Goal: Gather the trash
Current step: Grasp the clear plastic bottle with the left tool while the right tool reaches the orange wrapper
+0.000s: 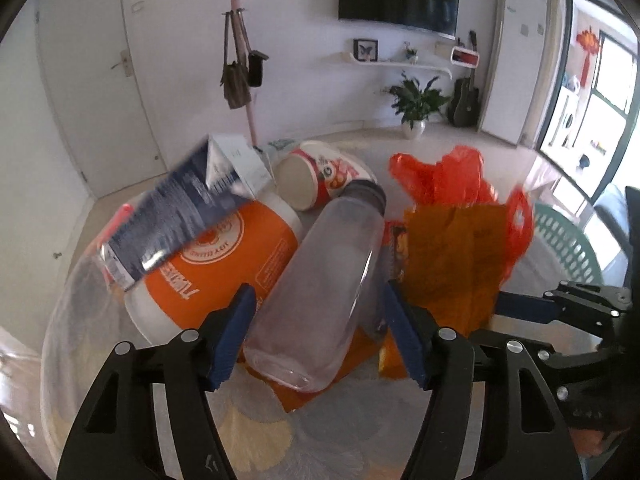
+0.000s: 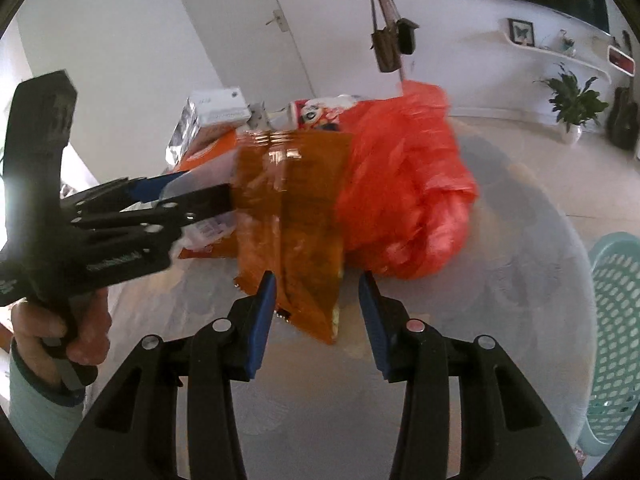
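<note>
A clear plastic bottle point(image 1: 324, 284) with a dark cap lies on the round table between the fingers of my left gripper point(image 1: 318, 336); the jaws are open around its lower half and do not squeeze it. Behind it lie an orange-and-white tub point(image 1: 232, 264), a dark blue carton point(image 1: 180, 216) and a paper cup point(image 1: 320, 176). An amber snack wrapper point(image 2: 292, 232) lies in front of my open right gripper point(image 2: 318, 312), its near corner between the fingers. A red plastic bag point(image 2: 404, 184) sits behind the wrapper; the bag also shows in the left wrist view point(image 1: 452, 180).
A teal mesh basket point(image 2: 616, 332) stands at the table's right edge. The table top point(image 2: 500, 320) is pale with a faint pattern. A white box point(image 2: 218, 108) sits at the far side. My left gripper's body point(image 2: 120, 220) crosses the right wrist view.
</note>
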Demonstrator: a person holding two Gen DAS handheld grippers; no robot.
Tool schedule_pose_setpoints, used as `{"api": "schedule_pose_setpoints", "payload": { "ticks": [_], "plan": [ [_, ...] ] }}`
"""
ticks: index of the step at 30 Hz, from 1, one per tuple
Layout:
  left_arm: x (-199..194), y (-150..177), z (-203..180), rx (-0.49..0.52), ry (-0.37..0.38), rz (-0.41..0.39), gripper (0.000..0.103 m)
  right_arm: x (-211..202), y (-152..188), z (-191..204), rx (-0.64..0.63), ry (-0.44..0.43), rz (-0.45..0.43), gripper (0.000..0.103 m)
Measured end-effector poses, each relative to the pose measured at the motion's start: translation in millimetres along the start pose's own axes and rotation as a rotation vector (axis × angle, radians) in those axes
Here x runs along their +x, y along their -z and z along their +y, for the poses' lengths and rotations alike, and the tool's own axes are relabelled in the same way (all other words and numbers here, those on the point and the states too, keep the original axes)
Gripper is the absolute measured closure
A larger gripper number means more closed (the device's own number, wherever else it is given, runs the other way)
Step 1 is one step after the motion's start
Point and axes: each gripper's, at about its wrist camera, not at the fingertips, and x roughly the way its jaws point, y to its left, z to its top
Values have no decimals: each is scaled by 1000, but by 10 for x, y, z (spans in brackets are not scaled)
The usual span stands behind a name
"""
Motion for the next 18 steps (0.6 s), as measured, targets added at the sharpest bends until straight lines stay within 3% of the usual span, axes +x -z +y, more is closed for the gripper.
{"api": "schedule_pose_setpoints", "payload": {
  "ticks": [2,6,14,18],
  "plan": [
    [17,18,-12,6,-14,10,48,2,18,59,-23,14,0,81],
    [-32,87,-46,10,-23,11,52,-62,58,130,-47,-2,-5,90],
    [-521,426,-44,-77,-23,-16,54,-385,249,235,-97,38,11,93],
    [-810,745,-45,-119,-13,3,55,-567,373,66,-4,-40,91,93]
  ]
}}
